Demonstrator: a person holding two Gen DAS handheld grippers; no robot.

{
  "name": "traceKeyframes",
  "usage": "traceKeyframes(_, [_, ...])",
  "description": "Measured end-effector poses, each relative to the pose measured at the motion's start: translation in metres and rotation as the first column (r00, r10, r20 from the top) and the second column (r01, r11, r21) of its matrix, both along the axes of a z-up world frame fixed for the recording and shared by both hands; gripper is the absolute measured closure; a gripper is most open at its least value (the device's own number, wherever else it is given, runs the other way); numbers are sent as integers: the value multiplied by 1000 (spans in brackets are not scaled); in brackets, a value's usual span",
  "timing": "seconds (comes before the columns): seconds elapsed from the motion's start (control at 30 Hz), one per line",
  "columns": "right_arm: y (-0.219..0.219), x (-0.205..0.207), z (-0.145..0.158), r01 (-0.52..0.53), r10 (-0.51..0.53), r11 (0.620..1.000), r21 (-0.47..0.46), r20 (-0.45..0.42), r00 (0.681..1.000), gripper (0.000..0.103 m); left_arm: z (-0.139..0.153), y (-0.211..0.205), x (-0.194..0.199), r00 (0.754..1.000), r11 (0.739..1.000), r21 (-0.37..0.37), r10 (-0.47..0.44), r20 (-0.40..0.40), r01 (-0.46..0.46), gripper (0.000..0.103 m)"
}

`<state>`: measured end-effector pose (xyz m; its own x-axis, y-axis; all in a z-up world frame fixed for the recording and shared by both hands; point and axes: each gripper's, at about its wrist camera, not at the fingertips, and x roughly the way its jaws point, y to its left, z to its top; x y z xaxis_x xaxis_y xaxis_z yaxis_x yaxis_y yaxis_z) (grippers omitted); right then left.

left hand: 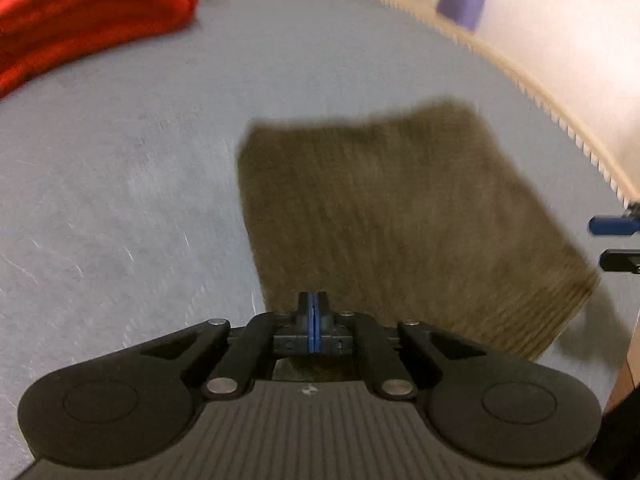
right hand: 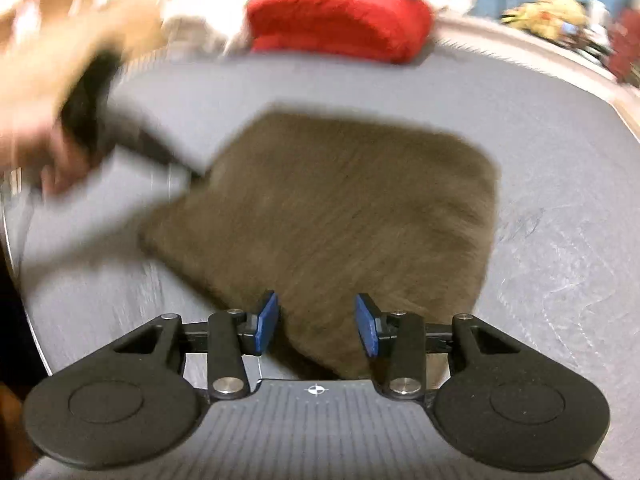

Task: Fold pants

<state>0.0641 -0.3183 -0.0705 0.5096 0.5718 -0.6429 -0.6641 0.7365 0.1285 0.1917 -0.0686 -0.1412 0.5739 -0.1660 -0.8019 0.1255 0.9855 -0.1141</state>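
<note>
1. The pants [left hand: 384, 216] lie on the grey worktop [left hand: 120, 184] as a compact olive-brown rectangle, apparently already folded into several layers. In my judgement the folding is near its end.
2. The fabric looks ribbed and thick. I judge it soft and limp, light enough to lift with one tool, and grippy rather than slippery. It will not break, but stacked layers can slide apart or spring open if pulled by one ply only.
3. The best hold is probably at an edge or corner, taking all layers together, with one tool at each end of the same side so the fold stays square.
4. The left tool [left hand: 313, 312] sits at the near edge of the pants with its blue pads pressed together. Whether any cloth is pinched between them cannot be told from either view, as both are blurred.
5. The right tool [right hand: 316, 320] stands open over the near corner of the pants, cloth showing between the pads but not clamped.
6. The hand [right hand: 44, 148] carrying the left tool reaches in over the far left corner in the right wrist view.
7. A red bundle of cloth [left hand: 80, 16] lies at the far edge, well apart from the pants.
8. A purple object [left hand: 460, 2] stands beyond the worktop, by the wall. Nothing lies between the tools and the pants.
</note>
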Motion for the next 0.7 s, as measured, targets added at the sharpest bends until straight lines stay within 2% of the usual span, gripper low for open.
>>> traceKeyframes(0.07, [-9,10,5,67,-65,995,77,-32,997,49,16,0,0,993,999,-7,46,110,-46,97])
traceKeyframes(0.1, [-9,14,1,85,-82,994,62,-49,995,49,20,3,3,986,996,-56,71,149,-63,97])
traceKeyframes(0.13, [-5,17,-6,89,-88,996,10,-66,994,49,20,3,4,981,993,-94,87,174,-71,97])
traceKeyframes(0.17, [4,20,-20,85,-94,992,-96,-91,991,49,18,4,8,972,988,-132,108,209,-82,97])
traceKeyframes(0.2, [10,21,-33,70,-90,982,-176,-108,990,49,18,-5,9,968,987,-140,112,225,-82,97])
traceKeyframes(0.23, [14,19,-41,55,-78,975,-216,-101,992,49,10,-7,15,970,989,-122,113,217,-88,97])
traceKeyframes(0.3, [21,14,-38,43,-59,969,-242,-61,996,49,-21,-3,23,988,990,-30,141,64,-139,96])
traceKeyframes(0.33, [21,14,-35,48,-65,970,-238,-62,996,49,-33,-5,27,986,986,10,168,19,-169,96])
traceKeyframes(0.37, [19,15,-31,58,-74,975,-213,-68,995,49,-33,-8,27,982,981,45,187,21,-188,96])
traceKeyframes(0.43, [14,13,-25,73,-84,984,-161,-65,994,49,-18,-13,23,981,980,57,187,53,-190,97])
traceKeyframes(0.57, [8,9,-12,134,-137,982,-136,-14,990,40,14,-22,-1,973,992,-23,128,190,-126,96])
traceKeyframes(0.6, [6,8,-11,145,-149,980,-137,-15,989,38,10,-27,-2,976,995,-17,104,193,-103,94])
traceKeyframes(0.67, [4,9,-11,160,-166,975,-152,-27,986,36,-22,-32,7,994,994,71,82,79,-87,93])
traceKeyframes(0.7, [3,8,-13,171,-179,971,-168,-33,983,35,-31,-35,2,992,989,112,90,88,-100,93])
